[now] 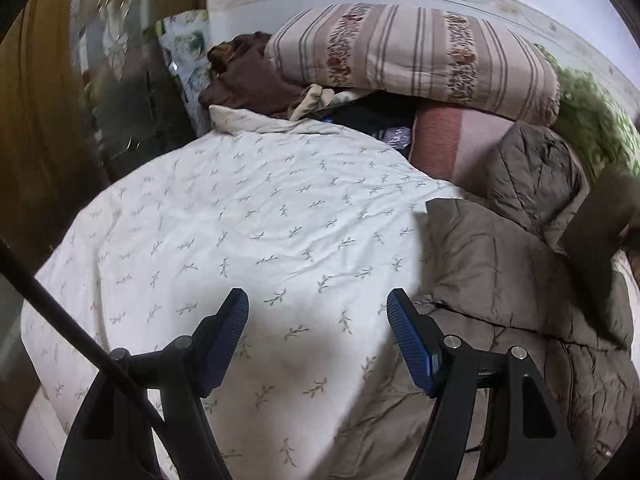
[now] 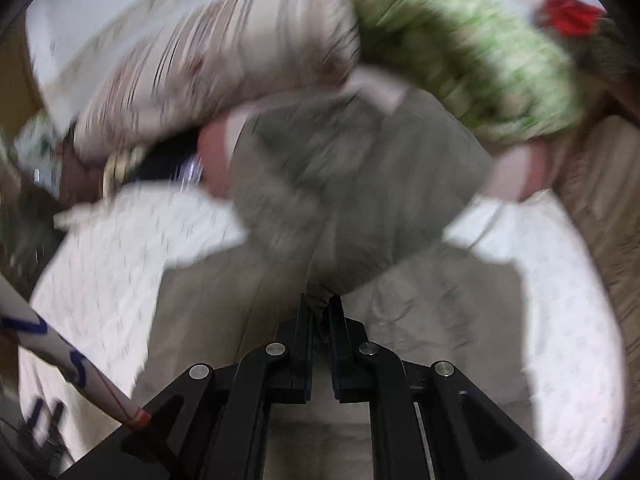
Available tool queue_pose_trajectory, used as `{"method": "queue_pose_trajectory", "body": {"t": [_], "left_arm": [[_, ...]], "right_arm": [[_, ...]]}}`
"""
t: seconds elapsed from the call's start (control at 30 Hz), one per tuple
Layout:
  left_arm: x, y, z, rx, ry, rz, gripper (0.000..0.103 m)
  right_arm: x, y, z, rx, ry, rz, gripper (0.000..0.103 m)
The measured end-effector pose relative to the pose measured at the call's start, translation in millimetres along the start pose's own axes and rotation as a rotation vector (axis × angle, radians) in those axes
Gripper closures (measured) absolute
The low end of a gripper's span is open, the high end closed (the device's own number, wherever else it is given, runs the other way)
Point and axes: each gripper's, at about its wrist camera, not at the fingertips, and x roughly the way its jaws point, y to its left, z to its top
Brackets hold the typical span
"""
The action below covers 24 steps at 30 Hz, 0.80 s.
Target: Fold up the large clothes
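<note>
White sprigged bedspread (image 1: 248, 216): fills my left view from 9 to 12 o'clock.
Brown quilted coat (image 1: 500, 280): lies on the spread at 3 to 5 o'clock.
Striped duvet (image 1: 412, 52): folded, 12 o'clock, against the wall.
Left gripper (image 1: 318, 316): I hold it wide, nothing between its pads, over the spread.
Right gripper (image 2: 320, 304): I see it pinched on a fold of the coat; view blurred.
</note>
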Motion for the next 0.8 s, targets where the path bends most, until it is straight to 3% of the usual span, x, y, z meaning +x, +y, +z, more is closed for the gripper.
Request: {"method": "queue_pose_trajectory", "body": {"t": [0.13,0.2,0.27,0.3,0.5,0.57,0.63,0.7,0.8], "left_arm": [[-0.2,6.3,2.8,-0.021,-0.001,-0.002,0.032],[1.3,8.5,3.4,-0.037,0.004,-0.02,0.032],[4.3,12.3,2.5,-0.041,0.01,-0.027,0.032],[6.0,12.7,1.0,-0.042,0.016,-0.03,0.032],[16.9,17.0,-2.7,-0.072,0.07,-0.061,0.032],[17.2,16.7,-3.0,-0.072,0.068,-0.055,0.032],[17.7,15.8,-3.7,-0.067,0.068,-0.052,0.032],[19.6,15.5,-3.8,-0.068,0.073,-0.053,0.032],[22.9,13.5,-3.2,-0.063,0.083,-0.058,0.032]], "right_arm": [[44.7,25.2,-32.8,-0.05,0.117,0.031,0.084],[44.3,31.2,-46.0,-0.085,0.133,0.045,0.069],[32.8,36.2,-54.5,-0.135,0.118,0.045,0.048],[26.3,36.7,-56.7,-0.154,0.101,0.035,0.046],[-1.8,23.8,-46.3,-0.117,0.024,-0.017,0.047],[8.3,26.7,-34.5,-0.09,0.018,-0.04,0.059],[25.0,32.4,-21.8,-0.038,0.031,-0.039,0.06],[51.2,39.9,-14.8,0.007,0.069,-0.045,0.063],[96.6,58.8,-22.3,0.064,0.218,0.095,0.064]]}}
